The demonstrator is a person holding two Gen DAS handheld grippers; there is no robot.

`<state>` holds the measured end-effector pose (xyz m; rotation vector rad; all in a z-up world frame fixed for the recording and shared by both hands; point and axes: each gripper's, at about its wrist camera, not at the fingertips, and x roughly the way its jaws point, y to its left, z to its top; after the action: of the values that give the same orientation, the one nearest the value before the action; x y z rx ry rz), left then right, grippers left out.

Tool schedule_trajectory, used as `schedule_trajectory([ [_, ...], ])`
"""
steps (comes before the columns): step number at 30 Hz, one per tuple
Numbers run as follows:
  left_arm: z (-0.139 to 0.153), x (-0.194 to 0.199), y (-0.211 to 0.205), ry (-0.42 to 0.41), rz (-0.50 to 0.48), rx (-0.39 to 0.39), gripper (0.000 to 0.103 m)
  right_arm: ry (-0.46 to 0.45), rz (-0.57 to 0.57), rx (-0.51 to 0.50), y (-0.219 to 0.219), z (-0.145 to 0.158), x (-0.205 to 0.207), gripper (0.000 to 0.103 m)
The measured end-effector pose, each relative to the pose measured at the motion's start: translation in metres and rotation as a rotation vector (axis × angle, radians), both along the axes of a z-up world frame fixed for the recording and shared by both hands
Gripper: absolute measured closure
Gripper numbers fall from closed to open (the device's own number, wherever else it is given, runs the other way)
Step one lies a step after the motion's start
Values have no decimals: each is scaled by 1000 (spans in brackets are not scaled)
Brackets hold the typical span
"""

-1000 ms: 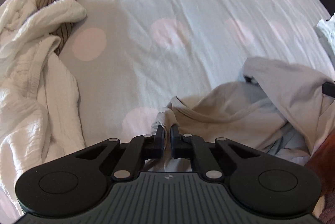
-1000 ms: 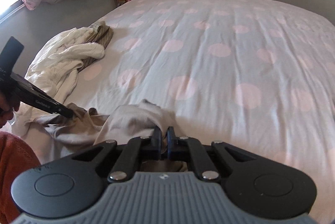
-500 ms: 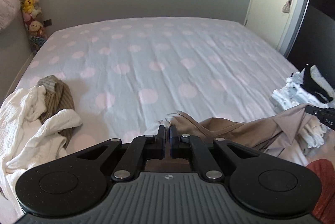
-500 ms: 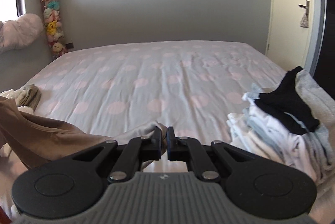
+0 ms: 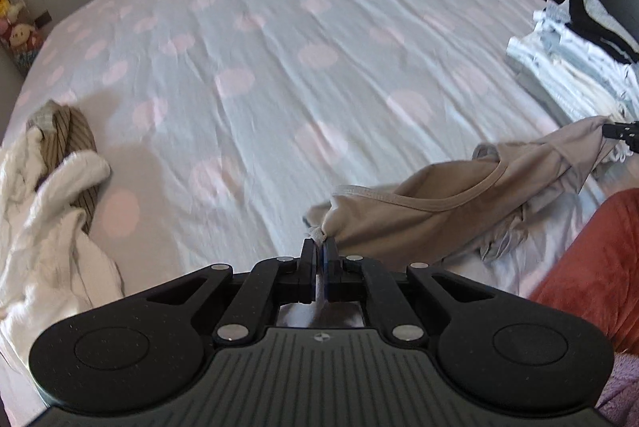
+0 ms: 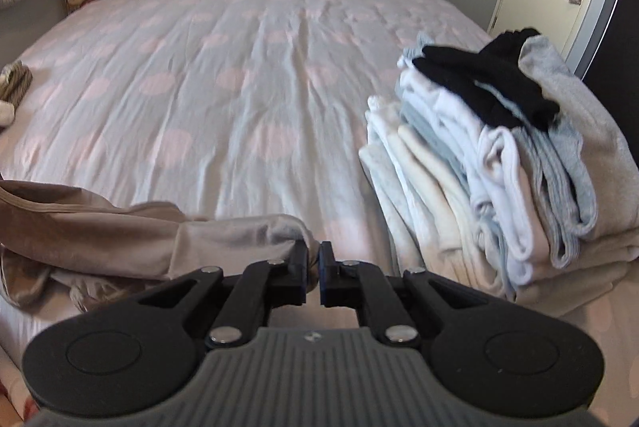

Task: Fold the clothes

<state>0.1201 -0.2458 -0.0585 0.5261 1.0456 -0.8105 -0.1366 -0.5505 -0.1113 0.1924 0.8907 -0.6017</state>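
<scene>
- A wide bed [image 6: 247, 99] is covered by a pale grey sheet with pink dots, lightly creased.
- A heap of white clothes [image 5: 44, 227] with a brown striped garment [image 5: 74, 139] is seen at its left edge.
- A stack of folded clothes [image 6: 491, 163], topped by a black piece, is set at its right side.
- A beige top [image 5: 447, 203] is draped along the near edge, partly raised off the sheet.

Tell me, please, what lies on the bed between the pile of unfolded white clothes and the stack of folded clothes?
Mostly bare dotted sheet; nearer the camera, the beige garment stretches toward the folded stack. The left wrist view shows this, with the white pile at left.
</scene>
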Motion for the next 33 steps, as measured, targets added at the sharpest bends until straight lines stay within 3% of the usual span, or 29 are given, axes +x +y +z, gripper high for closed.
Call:
schedule_trajectory([
  [4,-33,0,16,84,12,41,102,65,27,29,-2,-11,-2,88],
  [6,-40,0,18,106,9,48,101,72,33,25,-1,-9,-3,76],
  [10,-50,1,17,144,-11,41,101,72,55,-6,7,3,2,62],
  [13,-50,-1,18,180,-60,7,86,84,89,-50,13,12,9,55],
  [14,-49,-1,18,185,-78,-2,75,85,99,-46,14,13,11,53],
  [15,-48,-2,18,181,-95,-8,65,85,109,-41,14,15,13,52],
  [17,-45,-3,20,162,-121,-15,56,87,124,-27,15,13,18,52],
  [22,-42,13,27,162,-73,-54,55,88,155,-1,17,1,37,56],
  [28,-63,28,24,238,-32,-55,55,91,185,85,12,-19,69,58],
  [33,-78,26,14,279,-40,-27,56,163,194,156,5,-54,99,58],
])
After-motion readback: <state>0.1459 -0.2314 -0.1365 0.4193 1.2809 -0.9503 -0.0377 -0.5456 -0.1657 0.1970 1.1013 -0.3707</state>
